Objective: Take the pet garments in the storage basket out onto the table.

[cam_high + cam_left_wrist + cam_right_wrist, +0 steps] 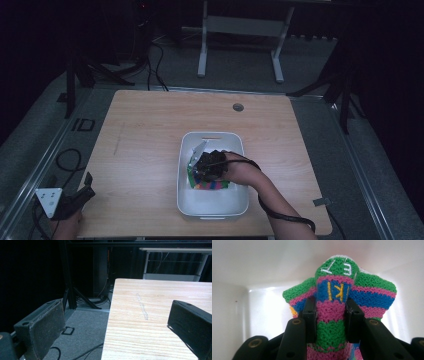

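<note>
A knitted cloth striped green, pink, blue and yellow (332, 312) is pinched between the jaws of my right gripper (330, 315), which is shut on a raised fold of it. In the high view that gripper (210, 166) reaches down into a white plastic bin (212, 204), and the striped cloth (209, 185) lies inside the bin under it. My left gripper (75, 198) rests at the table's near left corner; its jaws stand wide apart with nothing between them (117, 322).
The wooden table (145, 130) has a round grommet (238, 107) near its far edge. Cables lie on the floor at the left. A white desk frame (240, 30) stands beyond the table.
</note>
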`<action>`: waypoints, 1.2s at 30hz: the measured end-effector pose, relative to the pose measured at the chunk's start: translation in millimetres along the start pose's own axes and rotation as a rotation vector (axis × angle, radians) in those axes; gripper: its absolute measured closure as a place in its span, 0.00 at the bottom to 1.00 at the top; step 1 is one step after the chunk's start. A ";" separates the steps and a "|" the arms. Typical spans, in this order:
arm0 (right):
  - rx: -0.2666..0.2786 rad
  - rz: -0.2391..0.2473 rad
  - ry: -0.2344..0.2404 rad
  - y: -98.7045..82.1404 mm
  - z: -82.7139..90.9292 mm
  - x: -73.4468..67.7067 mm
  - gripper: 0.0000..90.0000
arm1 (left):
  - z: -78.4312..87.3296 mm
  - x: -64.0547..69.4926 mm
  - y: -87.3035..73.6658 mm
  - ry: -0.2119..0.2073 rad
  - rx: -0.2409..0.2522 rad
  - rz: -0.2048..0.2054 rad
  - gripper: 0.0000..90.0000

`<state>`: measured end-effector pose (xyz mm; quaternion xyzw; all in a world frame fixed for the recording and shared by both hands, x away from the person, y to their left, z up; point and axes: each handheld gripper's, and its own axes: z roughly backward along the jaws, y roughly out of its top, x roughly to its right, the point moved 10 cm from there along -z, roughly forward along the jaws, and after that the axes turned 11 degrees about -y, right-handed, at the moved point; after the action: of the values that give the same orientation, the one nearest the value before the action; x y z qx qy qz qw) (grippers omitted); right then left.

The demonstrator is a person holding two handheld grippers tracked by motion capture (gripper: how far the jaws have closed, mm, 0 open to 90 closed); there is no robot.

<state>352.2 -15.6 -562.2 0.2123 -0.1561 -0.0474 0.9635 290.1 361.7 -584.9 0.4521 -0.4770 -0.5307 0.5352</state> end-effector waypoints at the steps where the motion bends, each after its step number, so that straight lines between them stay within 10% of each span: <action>1: 0.013 0.000 -0.004 1.9 6.0 1.6 0.75 | 0.0 -0.1 0.0 0.001 0.000 0.001 0.01; 13: 0.133 -0.014 -0.058 20.6 68.9 20.4 0.75 | -0.2 -0.3 -0.1 0.007 -0.001 0.001 0.01; 36: 0.192 -0.084 -0.120 -3.3 122.2 47.6 0.75 | 0.2 -0.9 0.0 0.011 0.001 0.001 0.01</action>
<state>358.0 -74.4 -445.0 0.3066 -0.2083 -0.0851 0.9249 290.0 362.5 -584.9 0.4553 -0.4744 -0.5276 0.5378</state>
